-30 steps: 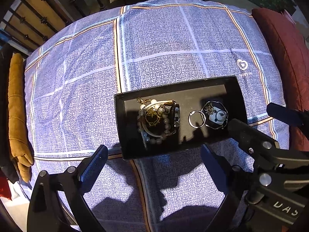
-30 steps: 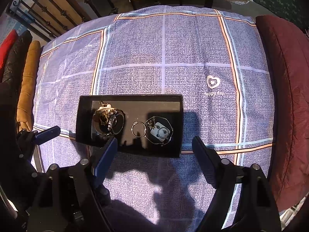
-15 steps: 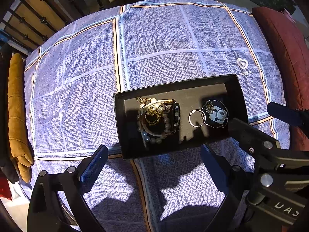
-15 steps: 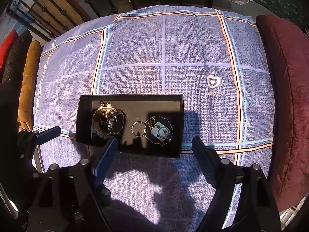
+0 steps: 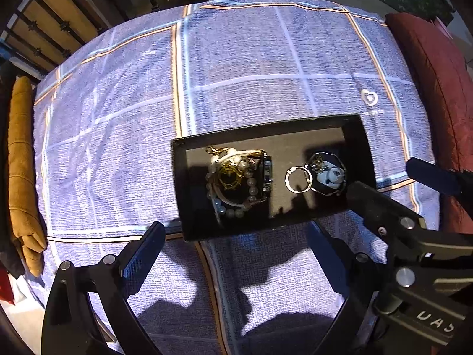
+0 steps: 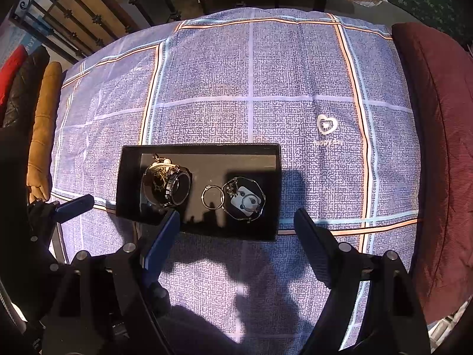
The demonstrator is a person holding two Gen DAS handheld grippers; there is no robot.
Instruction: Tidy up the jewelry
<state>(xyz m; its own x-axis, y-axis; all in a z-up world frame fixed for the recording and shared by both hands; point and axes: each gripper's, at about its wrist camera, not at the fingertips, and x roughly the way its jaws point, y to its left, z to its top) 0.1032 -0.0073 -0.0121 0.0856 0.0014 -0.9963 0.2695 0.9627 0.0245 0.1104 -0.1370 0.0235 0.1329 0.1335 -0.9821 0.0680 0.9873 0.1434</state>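
The bed (image 6: 251, 88) carries a black tray (image 6: 198, 149), long axis left to right. Inside the tray, the watch-and-bead-bracelet pile (image 5: 238, 182) lies left, the panda keychain (image 6: 244, 199) right. The right claw (image 6: 236, 227) hovers directly before the keychain, fingers apart, empty. The left claw (image 5: 236, 247) hovers before the pile, fingers apart, empty.

Black tray (image 5: 359, 136): near right corner covered by the right gripper's finger (image 5: 381, 210) in the left wrist view; near edge partly behind the right gripper's left finger (image 6: 161, 236) in the right wrist view.
Bracelet pile (image 5: 236, 177): pieces tangled, count not tellable.
Keychain charm (image 6: 245, 201): motif too small to read.
Maroon cushion (image 6: 437, 148): cut off by the frame, right of the jaws.
Heart logo (image 6: 326, 125): lettering below it blurred.
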